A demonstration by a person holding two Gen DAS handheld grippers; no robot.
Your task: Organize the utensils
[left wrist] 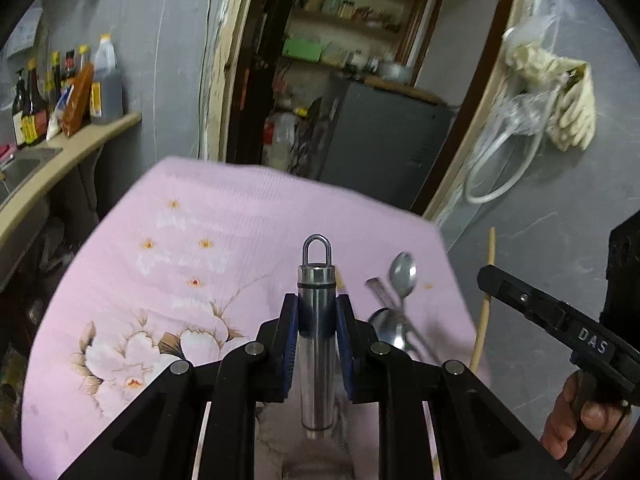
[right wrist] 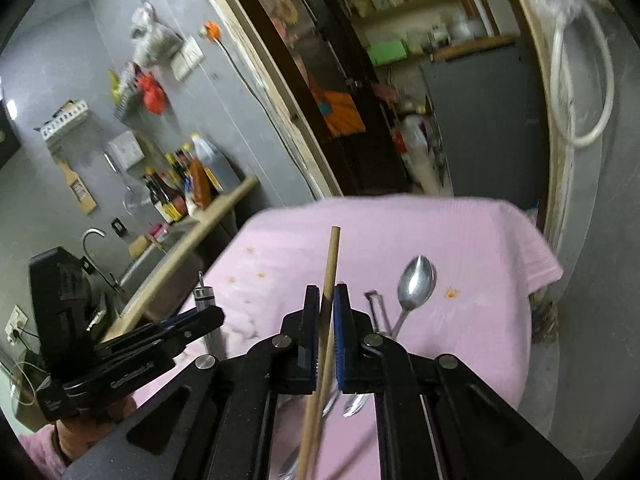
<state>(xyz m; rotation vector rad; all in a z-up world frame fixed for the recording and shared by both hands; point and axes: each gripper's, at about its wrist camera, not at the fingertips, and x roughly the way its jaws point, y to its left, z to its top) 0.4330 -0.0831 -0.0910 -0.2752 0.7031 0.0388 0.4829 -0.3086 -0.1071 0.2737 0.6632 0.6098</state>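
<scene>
Clamping, with the left gripper (left wrist: pixel 316 320), a steel cylinder (left wrist: pixel 316 344) between the blue pads (left wrist: pixel 289 338); gripping it at mid-body, its capped end and wire loop (left wrist: pixel 316 249) projecting forward past the fingertips, its lower end trailing back between the black linkages; hovering over the pink floral cloth (left wrist: pixel 168 264), the cylinder pointing along the fingers; seen from the right wrist, the same steel cylinder (right wrist: pixel 208 312) standing nearly upright in the left gripper (right wrist: pixel 200 320) at the far left of the cloth.

Pinching, with the right gripper (right wrist: pixel 329 332), a wooden stick (right wrist: pixel 326 320) between the closed pads (right wrist: pixel 341 336); catching it part-way along, its squared tip reaching well beyond the fingertips, the rest running back and down beneath the gripper; the stick (left wrist: pixel 486 296) also showing at the cloth's right edge in the left wrist view, beside the right gripper (left wrist: pixel 520 296).

Lying on the pink floral cloth (right wrist: pixel 460 320), just right of the right gripper's fingers: a spoon (right wrist: pixel 414 288), bowl pointing away, handle running back under the linkage; touching or crossing it, a peeler-like utensil (right wrist: pixel 376 308); further spoons (left wrist: pixel 394 320) blurred beside the left gripper's fingers.
</scene>
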